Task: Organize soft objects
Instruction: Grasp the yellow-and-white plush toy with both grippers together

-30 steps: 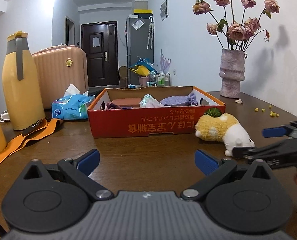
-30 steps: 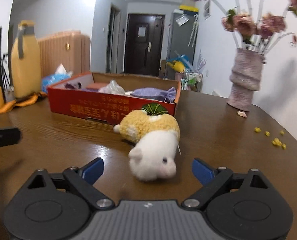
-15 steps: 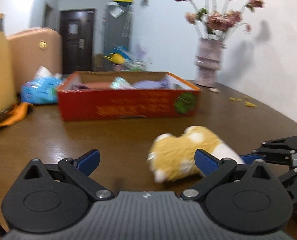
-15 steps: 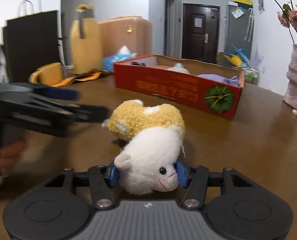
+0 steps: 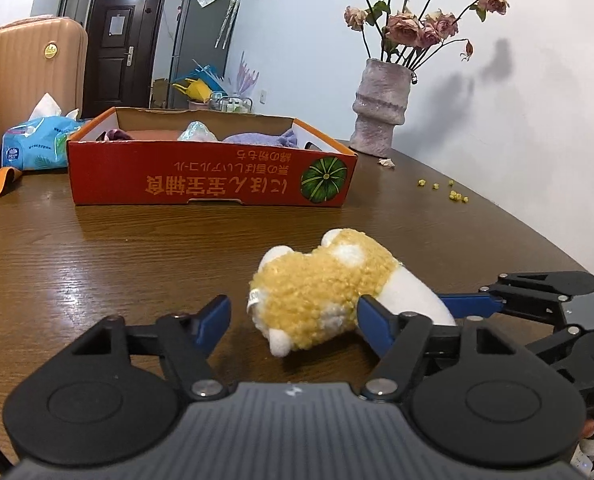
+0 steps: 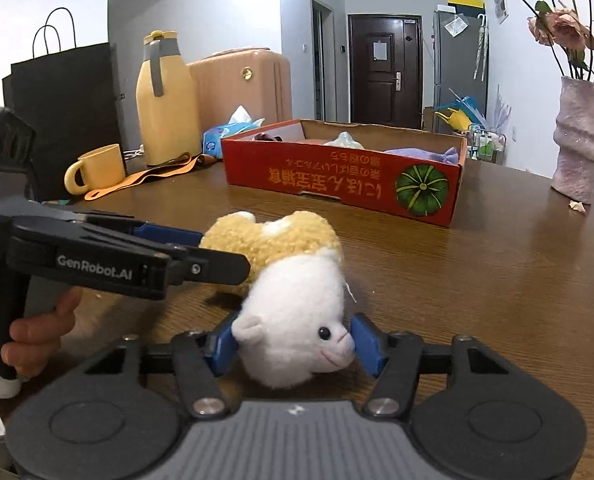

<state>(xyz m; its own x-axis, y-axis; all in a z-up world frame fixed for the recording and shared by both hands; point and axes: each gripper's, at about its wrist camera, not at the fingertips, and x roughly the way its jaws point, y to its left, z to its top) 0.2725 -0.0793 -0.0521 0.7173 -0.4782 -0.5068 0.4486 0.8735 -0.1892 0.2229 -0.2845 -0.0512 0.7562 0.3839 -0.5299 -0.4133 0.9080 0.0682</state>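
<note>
Plush sheep (image 6: 293,320) lies lengthwise, head toward right gripper (image 6: 293,346) pinching it; left gripper (image 5: 293,320) closing, unclamped.

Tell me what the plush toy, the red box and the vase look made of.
Plush toy: soft fabric, curly yellow pile on the body and smooth white fleece on the head. Red box: printed cardboard, matte, with brown raw edges. Vase: probably ceramic or stone, with a rough, speckled pinkish surface.

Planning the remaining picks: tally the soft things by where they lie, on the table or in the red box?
On the wooden table: 1, the yellow-and-white plush sheep
In the red cardboard box: 2 discernible, a purple cloth and a dark maroon cloth
Total: 3
</note>
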